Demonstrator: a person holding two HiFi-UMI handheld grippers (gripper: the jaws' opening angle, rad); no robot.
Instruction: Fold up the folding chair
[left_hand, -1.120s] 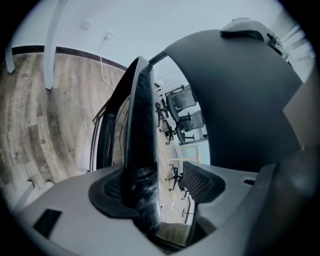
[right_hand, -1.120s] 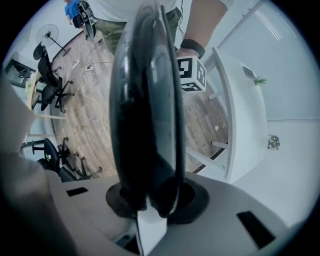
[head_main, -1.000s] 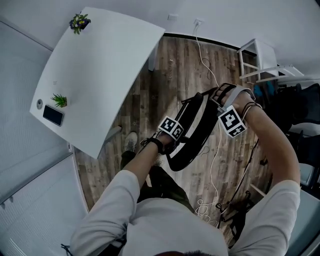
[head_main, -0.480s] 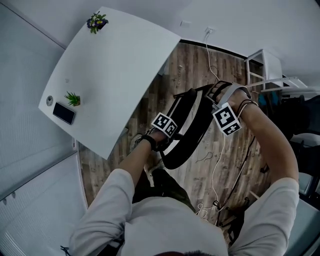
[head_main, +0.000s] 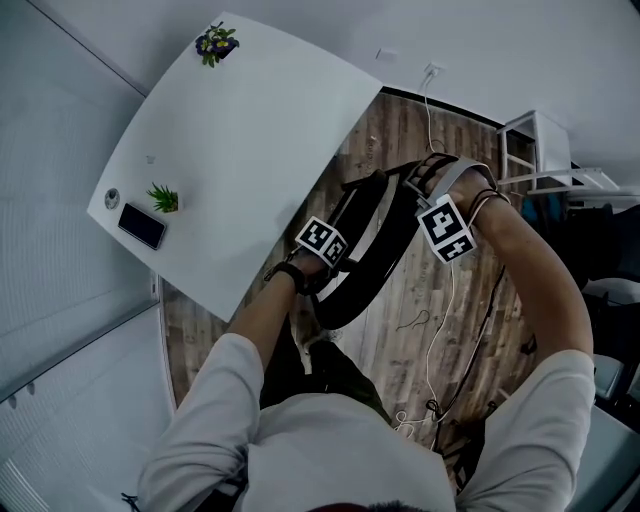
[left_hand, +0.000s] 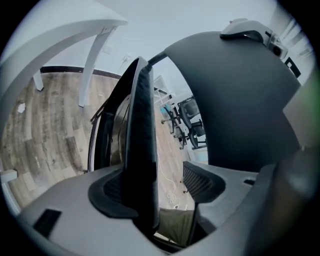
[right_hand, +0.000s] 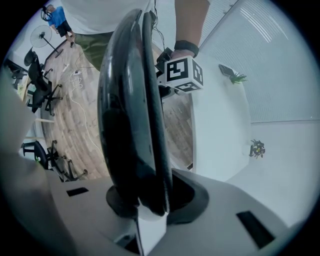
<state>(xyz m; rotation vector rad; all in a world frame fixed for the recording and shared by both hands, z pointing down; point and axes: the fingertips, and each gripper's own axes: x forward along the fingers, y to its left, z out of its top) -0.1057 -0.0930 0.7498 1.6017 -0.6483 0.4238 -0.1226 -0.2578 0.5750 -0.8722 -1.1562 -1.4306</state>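
folding chair (head_main: 372, 275) looks folded flat; right gripper (right_hand: 145, 200) jaws clamp its rim, left gripper (left_hand: 165, 192) jaws stand wide around an edge. close those before setting it down.

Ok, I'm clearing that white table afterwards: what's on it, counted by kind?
Potted plants: 2, one flowering, one green
Dark phone: 1
Small round object: 1
Total: 4
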